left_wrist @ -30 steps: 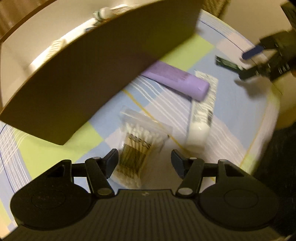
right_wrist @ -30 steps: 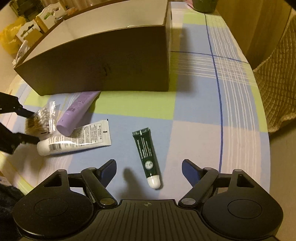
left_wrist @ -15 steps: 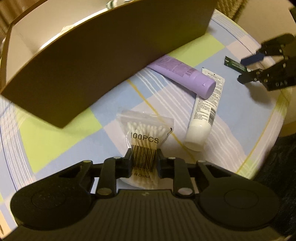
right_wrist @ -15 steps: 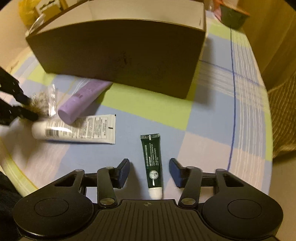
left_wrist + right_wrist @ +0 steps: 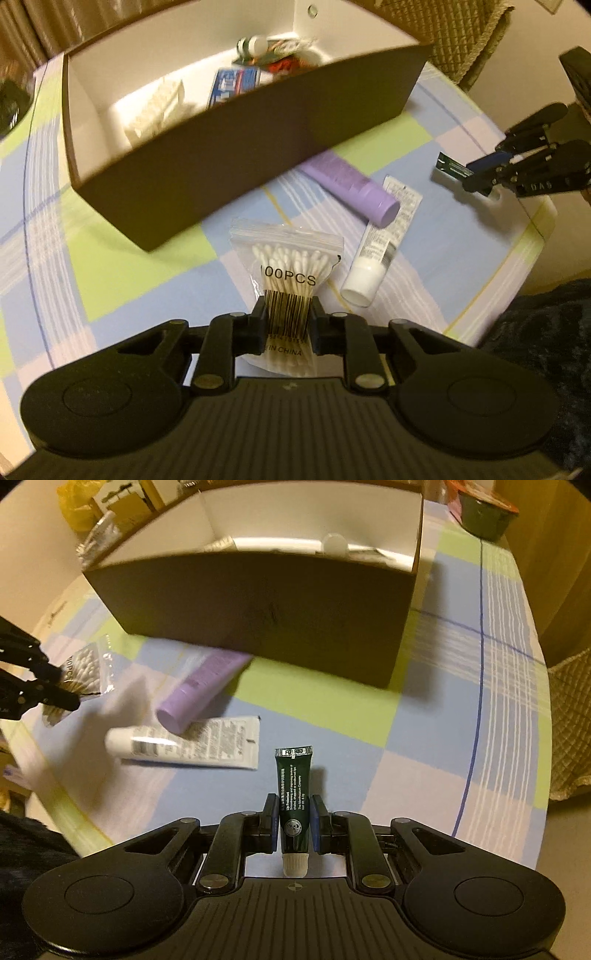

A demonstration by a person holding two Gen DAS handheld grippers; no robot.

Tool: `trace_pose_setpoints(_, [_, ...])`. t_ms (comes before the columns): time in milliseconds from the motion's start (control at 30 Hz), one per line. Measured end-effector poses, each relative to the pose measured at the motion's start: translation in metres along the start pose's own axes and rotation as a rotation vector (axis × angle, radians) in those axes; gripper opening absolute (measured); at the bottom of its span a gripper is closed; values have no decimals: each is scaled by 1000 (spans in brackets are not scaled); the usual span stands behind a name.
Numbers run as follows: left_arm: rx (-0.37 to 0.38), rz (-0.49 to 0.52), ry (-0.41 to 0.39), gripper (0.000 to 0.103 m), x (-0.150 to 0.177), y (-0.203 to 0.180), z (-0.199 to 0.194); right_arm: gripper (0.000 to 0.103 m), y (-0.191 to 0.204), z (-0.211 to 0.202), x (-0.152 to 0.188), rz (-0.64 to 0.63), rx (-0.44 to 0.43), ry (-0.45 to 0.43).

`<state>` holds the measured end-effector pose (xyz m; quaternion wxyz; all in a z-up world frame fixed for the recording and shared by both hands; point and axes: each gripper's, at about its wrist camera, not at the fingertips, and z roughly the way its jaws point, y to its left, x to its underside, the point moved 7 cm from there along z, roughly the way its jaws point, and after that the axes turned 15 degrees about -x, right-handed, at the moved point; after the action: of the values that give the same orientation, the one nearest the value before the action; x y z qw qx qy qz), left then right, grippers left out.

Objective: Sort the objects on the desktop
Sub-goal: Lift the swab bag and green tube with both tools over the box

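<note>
The left gripper (image 5: 286, 321) is clamped on a zip bag of cotton swabs (image 5: 286, 266), its pads pinching the barcode end so the bag sticks out ahead of the fingers. The right gripper (image 5: 293, 823) is closed around a small dark green tube (image 5: 293, 794), cap end toward the camera and crimped end pointing forward. Both things look raised off the checked tablecloth (image 5: 424, 775), though how high is hard to judge.

Straight ahead of both grippers stands the open brown cardboard box (image 5: 236, 147). Inside it already lie several things: a blue-and-white tube or carton (image 5: 236, 83), a white-capped bottle (image 5: 253, 44) at the far wall, and some pale packets; the rest is too blurred to name.

Between the two grippers, near the box's front wall, a purple tube (image 5: 351, 184) rests across the crimped end of a white tube (image 5: 384, 236) on the cloth.

As a judgement, the sort is partway: some items sit in the box, two are in hand, and two remain on the table. The held bag and green tube most likely need carrying forward over the box rim, then the purple and white tubes are what is left.
</note>
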<state>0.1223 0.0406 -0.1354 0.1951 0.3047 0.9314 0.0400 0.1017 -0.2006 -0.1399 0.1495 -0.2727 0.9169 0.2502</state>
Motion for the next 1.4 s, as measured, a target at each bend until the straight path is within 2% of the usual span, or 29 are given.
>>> trace_pose_setpoints(167, [12, 68, -11, 17, -18, 19, -26, 15, 14, -31, -26, -32, -67, -43])
trace_pose_setpoints(367, [-22, 140, -48, 17, -57, 53, -54, 15, 29, -72, -84, -115, -111, -141])
trace_pose_setpoints(533, [-74, 207, -61, 17, -97, 76, -52, 15, 28, -68, -128, -195, -81, -139])
trace_pose_setpoints(767, [-146, 342, 9, 17, -134, 90, -34, 15, 17, -45, -174, -255, -73, -103])
trace_pose_setpoints(967, [-142, 325, 41, 17, -173, 103, -17, 15, 8, -14, -205, -273, -92, -66])
trace_pose_setpoints(1133, [-108, 212, 73, 18, -208, 104, 26, 15, -12, 21, -232, -236, -106, -50])
trace_pose_setpoints(1233, [-116, 176, 85, 18, -218, 104, 58, 15, -25, 45, -245, -211, -109, -38])
trace_pose_setpoints(1400, [-125, 131, 65, 18, -223, 112, 81, 15, -35, 71, -259, -216, -118, -9])
